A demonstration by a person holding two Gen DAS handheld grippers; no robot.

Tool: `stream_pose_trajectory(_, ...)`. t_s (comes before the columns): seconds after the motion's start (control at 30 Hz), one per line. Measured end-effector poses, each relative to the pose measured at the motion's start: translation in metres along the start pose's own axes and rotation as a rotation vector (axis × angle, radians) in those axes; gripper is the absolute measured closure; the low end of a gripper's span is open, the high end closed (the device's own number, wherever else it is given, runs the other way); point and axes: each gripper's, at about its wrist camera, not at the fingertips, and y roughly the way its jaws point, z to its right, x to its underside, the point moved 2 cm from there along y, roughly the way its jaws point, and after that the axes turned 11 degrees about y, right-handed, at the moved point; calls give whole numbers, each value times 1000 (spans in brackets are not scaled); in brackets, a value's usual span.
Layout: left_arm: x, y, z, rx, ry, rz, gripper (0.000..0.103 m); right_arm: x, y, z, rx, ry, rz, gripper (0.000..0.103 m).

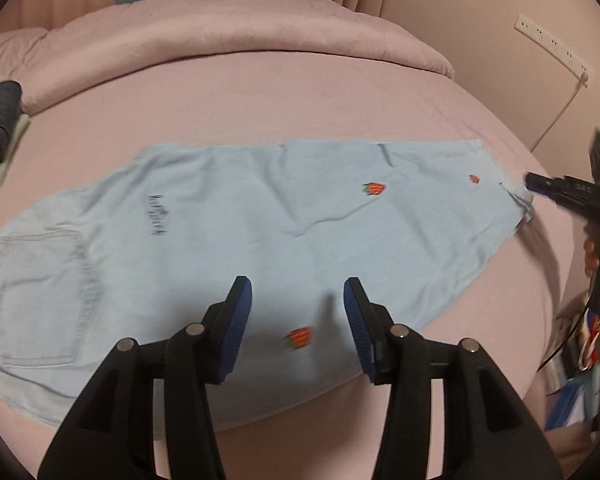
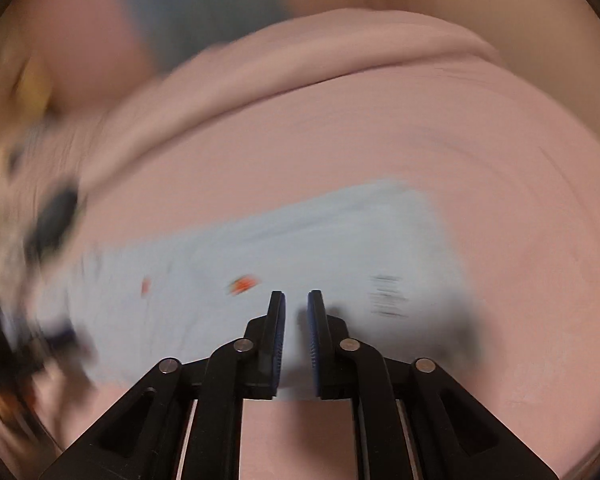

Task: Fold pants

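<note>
A pink-sheeted bed [image 1: 300, 96] fills the room's foreground, with a rolled pink duvet [image 1: 220, 36] behind and a power strip [image 1: 552, 48] on the wall. Pale blue pants [image 1: 220, 232], folded lengthwise with strawberry motifs, lie flat across it. The left hand-held gripper [image 1: 298, 292] hovers parted and empty; the right hand-held gripper [image 2: 296, 300] is narrowly parted, holding nothing.

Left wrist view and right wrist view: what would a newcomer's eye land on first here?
The pale blue pants stand out first, spread flat across the pink bed, dotted with small red strawberry motifs. In front, the left gripper hovers over the near edge, jaws apart with nothing between them. The right wrist view is heavily smeared; its right gripper shows a narrow empty gap.
</note>
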Motion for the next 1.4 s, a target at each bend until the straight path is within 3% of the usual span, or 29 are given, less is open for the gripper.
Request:
stream_pose_trajectory(0.07, -7, 10, 1, 24, -5, -6, 54, 5, -20, 42, -9, 162, 47, 53)
stream_pose_trajectory(0.2, -25, 23, 27, 76, 10, -12, 53, 25, -31, 92, -59, 329, 40, 52)
stream_pose_trajectory(0.3, -41, 34, 43, 100, 24, -8, 51, 25, -26, 99, -144, 373, 38, 52)
stream_pose_trajectory(0.37, -45, 38, 51, 127, 16, -8, 50, 21, -19, 97, -155, 373, 38, 52)
stream_pose_trajectory(0.5, -55, 51, 61, 131, 17, -33, 49, 8, -22, 103, -178, 384, 43, 58)
stream_pose_trajectory(0.6, -54, 55, 61, 121, 23, -55, 49, 5, -21, 101, -139, 365, 19, 62)
stream_pose_trajectory(0.73, -53, 63, 62, 116, 21, -75, 49, 10, -23, 105, -188, 373, 5, 62)
stream_pose_trajectory(0.77, -53, 66, 62, 111, 23, -80, 49, 11, -23, 105, -183, 372, 0, 67)
stream_pose_trajectory(0.93, -53, 68, 61, 112, 16, -88, 49, 7, -29, 85, -185, 281, 14, 67)
stream_pose_trajectory(1.07, -54, 70, 62, 126, 1, -93, 47, 6, -10, 95, -140, 330, -37, 67)
stream_pose_trajectory(1.17, -56, 72, 63, 126, 3, -101, 45, 1, -4, 101, -128, 350, -29, 93)
stream_pose_trajectory(1.23, -56, 70, 63, 131, 2, -100, 45, 0, -11, 98, -148, 349, -5, 94)
stream_pose_trajectory(1.33, -56, 69, 62, 141, 1, -99, 45, 1, -42, 89, -146, 286, 99, 95)
stream_pose_trajectory(1.4, -55, 70, 63, 140, 5, -101, 45, 5, -46, 92, -124, 298, 92, 95)
